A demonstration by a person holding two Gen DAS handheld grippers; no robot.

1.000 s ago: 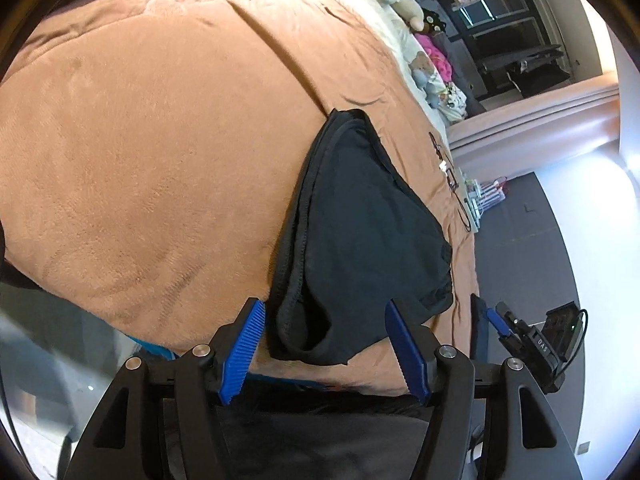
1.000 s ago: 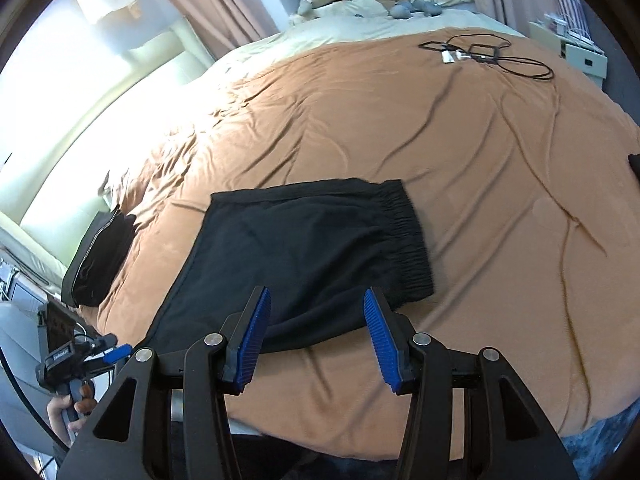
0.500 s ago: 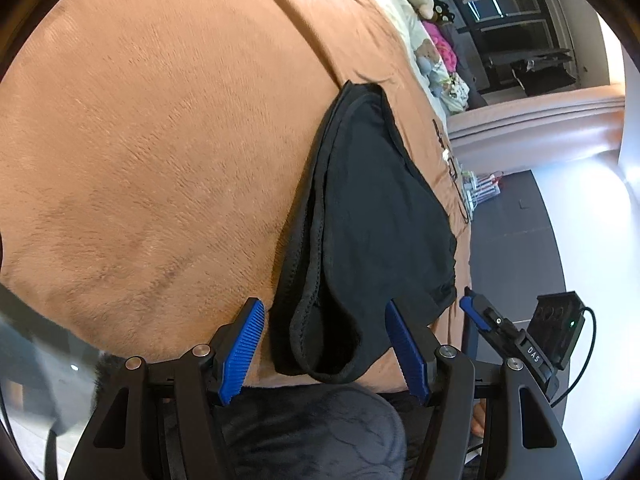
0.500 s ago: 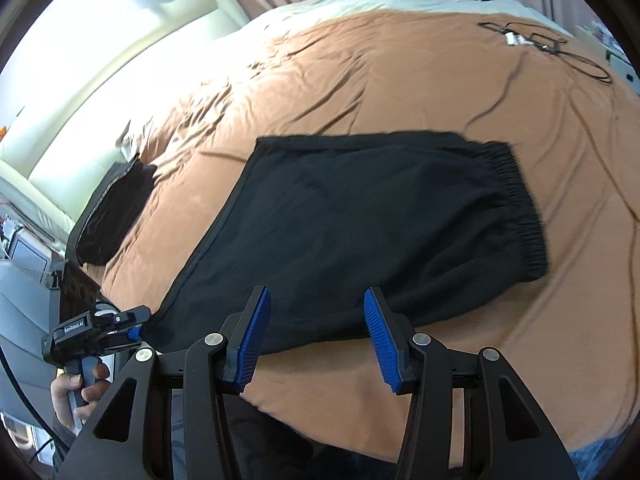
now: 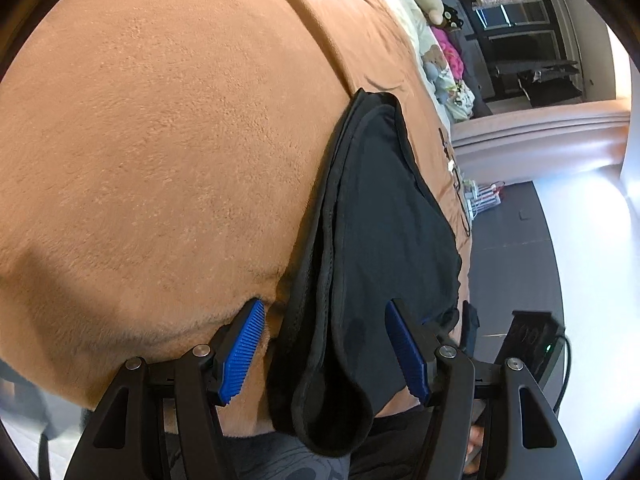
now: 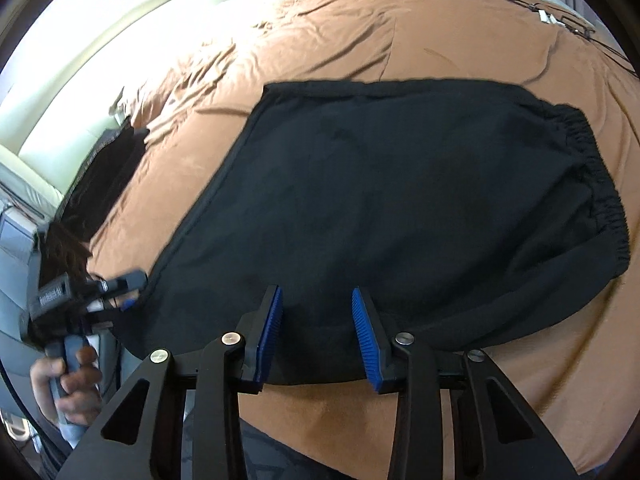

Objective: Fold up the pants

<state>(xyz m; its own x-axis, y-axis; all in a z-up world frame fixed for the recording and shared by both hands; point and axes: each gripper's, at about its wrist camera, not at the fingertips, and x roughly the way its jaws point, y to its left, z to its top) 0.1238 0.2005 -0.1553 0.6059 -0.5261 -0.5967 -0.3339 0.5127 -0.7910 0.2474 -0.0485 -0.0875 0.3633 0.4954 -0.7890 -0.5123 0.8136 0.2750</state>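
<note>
Right wrist view: black fabric pants (image 6: 400, 208) with a gathered elastic waistband (image 6: 592, 184), lying flat on the tan plush bed cover (image 6: 360, 32), seemingly already doubled leg over leg; the further folds are left to do. Right gripper (image 6: 316, 332): blue-padded jaws just closing, part open, astride the near edge of the cloth, not yet pinching it. Left gripper (image 5: 324, 352): jaws apart, straddling the hem end (image 5: 332, 420) that droops over the bed's edge; no pinch made. The person's hand (image 6: 68, 388) holds its handle at lower left.

Hard to make out: layers within the dark cloth; whether either pad touches fabric; a second dark item (image 6: 104, 172) at left, blurred; cables (image 6: 560, 20) far off.
</note>
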